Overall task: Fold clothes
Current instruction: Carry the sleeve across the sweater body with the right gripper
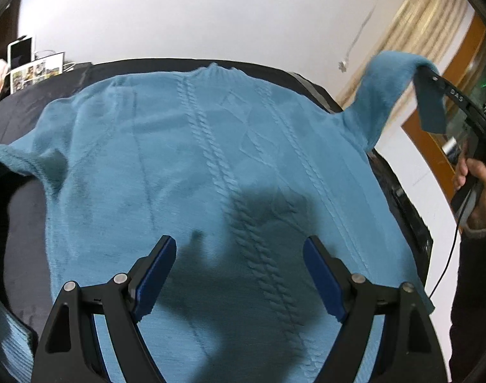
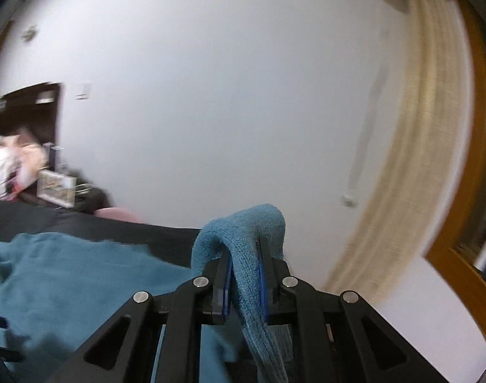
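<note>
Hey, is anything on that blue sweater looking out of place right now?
One sleeve isn't flat: the right tool pinches it up off the sweater. The rest lies spread on the dark table.

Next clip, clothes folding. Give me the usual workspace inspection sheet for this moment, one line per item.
Surface: dark table, mostly covered by the garment.
Job's things: blue cable-knit sweater spread flat, neck at the far edge; one sleeve lifted off the table.
Clutter: photo prints and a tablet at the far left corner.
Grippers: left gripper open above the sweater's body, holding nothing; right gripper shut on the sleeve cuff.
Cables: thin black cable hanging below the right hand.
Surroundings: white wall, beige curtain, wooden door frame.
</note>
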{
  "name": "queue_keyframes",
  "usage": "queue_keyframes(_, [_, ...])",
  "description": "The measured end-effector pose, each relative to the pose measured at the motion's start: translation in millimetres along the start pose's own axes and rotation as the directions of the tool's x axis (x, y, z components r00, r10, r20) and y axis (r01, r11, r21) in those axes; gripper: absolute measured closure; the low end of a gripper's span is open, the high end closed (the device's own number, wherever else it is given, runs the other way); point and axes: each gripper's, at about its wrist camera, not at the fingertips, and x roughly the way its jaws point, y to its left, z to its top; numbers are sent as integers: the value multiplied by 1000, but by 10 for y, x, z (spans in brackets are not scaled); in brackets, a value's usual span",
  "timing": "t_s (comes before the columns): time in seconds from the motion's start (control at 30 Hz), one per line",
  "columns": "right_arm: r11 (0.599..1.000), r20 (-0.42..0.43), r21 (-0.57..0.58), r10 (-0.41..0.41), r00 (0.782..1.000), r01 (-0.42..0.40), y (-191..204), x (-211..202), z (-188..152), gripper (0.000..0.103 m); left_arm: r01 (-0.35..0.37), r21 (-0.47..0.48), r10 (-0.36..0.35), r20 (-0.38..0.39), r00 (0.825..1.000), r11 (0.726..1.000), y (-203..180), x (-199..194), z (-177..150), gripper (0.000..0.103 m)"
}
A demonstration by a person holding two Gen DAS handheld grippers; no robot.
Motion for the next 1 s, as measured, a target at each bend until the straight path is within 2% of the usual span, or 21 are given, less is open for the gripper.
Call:
queue_keyframes(0.1, [989, -30, -28, 143, 989, -143, 378, 113, 17, 88, -11, -35, 11, 6, 1000, 999, 119, -12, 17, 18])
queue_keyframes(0.2, [959, -107, -67, 268, 957, -276, 745, 266, -47, 87, -22, -71, 22, 6, 1000, 997, 235, -7, 23, 18])
queue_keyframes(0.27, [941, -174, -78, 313, 934, -330, 931, 352, -119, 87, -28, -92, 29, 2, 1000, 995, 314, 5, 29, 18])
queue_keyframes(0.4, [916, -259, -34, 377, 889, -399, 988, 478, -350, 84, -38, -123, 37, -10, 999, 992, 438, 48, 40, 18])
queue_keyframes(0.5, [908, -291, -27, 394, 872, -419, 957, 511, -425, 84, -44, -137, 41, -24, 999, 990, 481, 104, 45, 18])
queue_keyframes(0.63, [902, -313, -54, 392, 865, -428, 901, 536, -477, 78, -48, -132, 45, -31, 999, 990, 469, 140, 42, 18])
queue_keyframes(0.67, [901, -316, -68, 389, 866, -429, 899, 514, -487, 74, -49, -130, 45, -32, 998, 990, 459, 146, 41, 18])
queue_keyframes(0.73, [900, -317, -100, 375, 871, -423, 897, 483, -516, 50, -49, -123, 45, -33, 998, 991, 447, 159, 40, 18])
queue_keyframes(0.77, [898, -305, -116, 374, 876, -424, 916, 457, -524, 27, -49, -120, 45, -34, 998, 992, 442, 165, 40, 18])
queue_keyframes(0.8, [896, -292, -128, 375, 880, -424, 979, 456, -501, 23, -50, -118, 46, -34, 998, 992, 440, 163, 37, 18])
queue_keyframes(0.9, [900, -263, -159, 357, 896, -406, 1060, 403, -485, 23, -52, -113, 49, -34, 998, 992, 437, 156, 40, 18])
queue_keyframes(1.0, [894, -273, -173, 359, 893, -413, 1132, 382, -483, 23, -56, -107, 52, -33, 998, 993, 431, 160, 48, 18])
